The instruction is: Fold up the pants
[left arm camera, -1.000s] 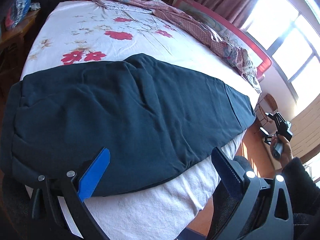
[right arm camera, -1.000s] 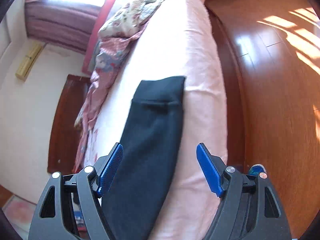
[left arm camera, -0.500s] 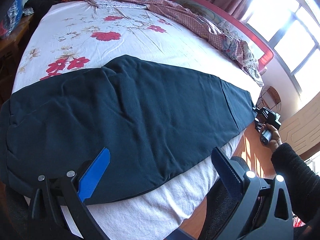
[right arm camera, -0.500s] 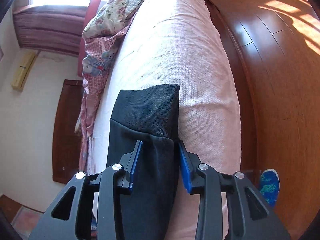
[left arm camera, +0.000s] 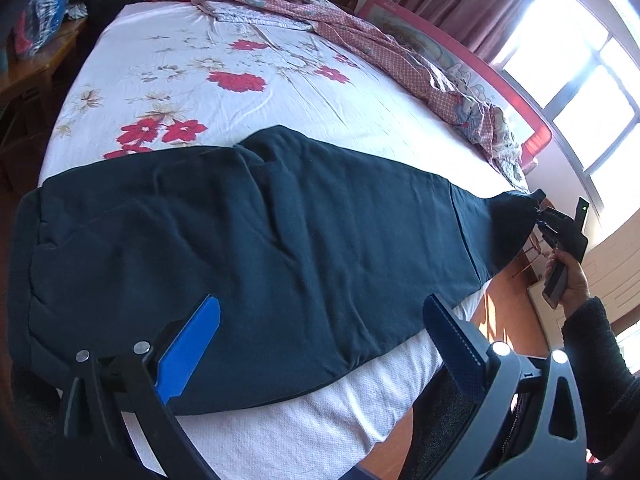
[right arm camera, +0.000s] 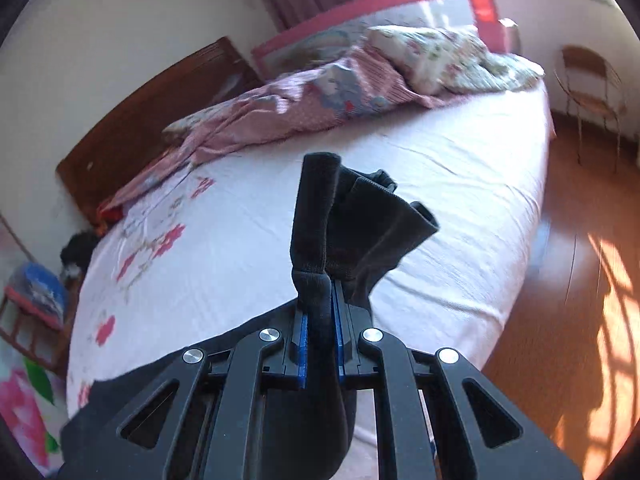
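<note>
Dark navy pants [left arm camera: 260, 248] lie flat along the near edge of the bed [left arm camera: 240, 52], folded leg on leg, waistband at the left, cuffs at the right. My left gripper [left arm camera: 320, 340] is open and empty, hovering over the near edge of the pants. My right gripper [right arm camera: 320, 316] is shut on the pants' cuffs [right arm camera: 344, 216] and holds them lifted off the bed; it also shows in the left wrist view [left arm camera: 560, 224] at the far right, with the cuff end [left arm camera: 508, 224] raised.
A pink patterned quilt [left arm camera: 392, 52] is bunched along the far side of the bed by a red guard rail [left arm camera: 480, 68]. A wooden nightstand [left arm camera: 36, 68] stands at the left. Wooden floor [right arm camera: 572, 300] and a wire chair [right arm camera: 592, 88] lie past the bed's end.
My right gripper has closed fully on the cuffs and lifted them off the bed, turning towards the headboard. My left gripper stays open over the pants.
</note>
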Demonstrator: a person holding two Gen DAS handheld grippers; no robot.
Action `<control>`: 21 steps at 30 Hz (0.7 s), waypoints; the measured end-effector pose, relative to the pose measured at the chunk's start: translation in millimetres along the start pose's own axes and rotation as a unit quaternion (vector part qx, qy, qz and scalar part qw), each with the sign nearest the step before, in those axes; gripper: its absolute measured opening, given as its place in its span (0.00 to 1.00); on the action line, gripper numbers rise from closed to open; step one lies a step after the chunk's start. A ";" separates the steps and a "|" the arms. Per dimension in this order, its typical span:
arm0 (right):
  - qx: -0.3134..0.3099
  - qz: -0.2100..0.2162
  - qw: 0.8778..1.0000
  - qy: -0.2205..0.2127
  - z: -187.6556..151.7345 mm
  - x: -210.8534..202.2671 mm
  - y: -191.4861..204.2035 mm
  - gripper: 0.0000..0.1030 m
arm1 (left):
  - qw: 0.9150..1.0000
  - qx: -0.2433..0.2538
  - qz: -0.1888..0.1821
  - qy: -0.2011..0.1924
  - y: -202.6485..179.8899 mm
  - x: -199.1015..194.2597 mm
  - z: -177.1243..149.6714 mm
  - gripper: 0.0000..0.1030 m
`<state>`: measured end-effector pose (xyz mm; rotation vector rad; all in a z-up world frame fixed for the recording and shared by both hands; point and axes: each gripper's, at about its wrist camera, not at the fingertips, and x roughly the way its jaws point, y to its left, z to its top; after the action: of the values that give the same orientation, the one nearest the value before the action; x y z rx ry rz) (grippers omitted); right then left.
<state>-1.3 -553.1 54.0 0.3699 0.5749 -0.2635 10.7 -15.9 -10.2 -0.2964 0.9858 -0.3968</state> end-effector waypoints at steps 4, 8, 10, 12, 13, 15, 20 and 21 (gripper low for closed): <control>-0.196 0.007 0.980 -0.012 -34.3 -27.1 118.9 0.09 | 0.999 -0.025 0.007 -0.023 19.3 -12.4 3.5 0.98; -0.378 0.024 0.925 0.008 -130.8 -31.9 221.0 0.09 | 0.998 -0.041 0.014 -0.038 36.2 -21.3 2.7 0.98; -0.444 0.039 0.894 0.050 -189.5 -16.3 253.3 0.09 | 0.998 -0.051 0.016 -0.041 43.8 -22.8 1.0 0.98; -0.525 0.021 0.847 0.080 -249.1 4.6 274.8 0.09 | 0.997 -0.063 0.013 -0.040 50.0 -23.4 -1.3 0.98; -0.564 -0.008 0.824 0.059 -270.7 7.7 279.4 0.09 | 0.997 -0.067 0.013 -0.040 52.4 -24.4 -2.7 0.98; -0.586 -0.024 0.809 0.040 -275.5 2.0 282.2 0.08 | 0.996 -0.070 0.012 -0.046 56.5 -29.3 -4.9 0.98; -0.617 -0.015 0.787 -0.016 -274.5 -39.1 297.2 0.12 | 0.995 -0.095 0.008 -0.041 70.7 -25.1 -11.2 0.98; -0.625 0.012 0.781 0.006 -282.5 -40.9 298.0 0.24 | 0.994 -0.103 0.006 -0.037 72.5 -22.3 -12.5 0.98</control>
<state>-67.5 -162.9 -62.9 -0.9254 0.6402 0.1834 2.9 57.9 -30.2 -0.4889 0.9559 -0.2713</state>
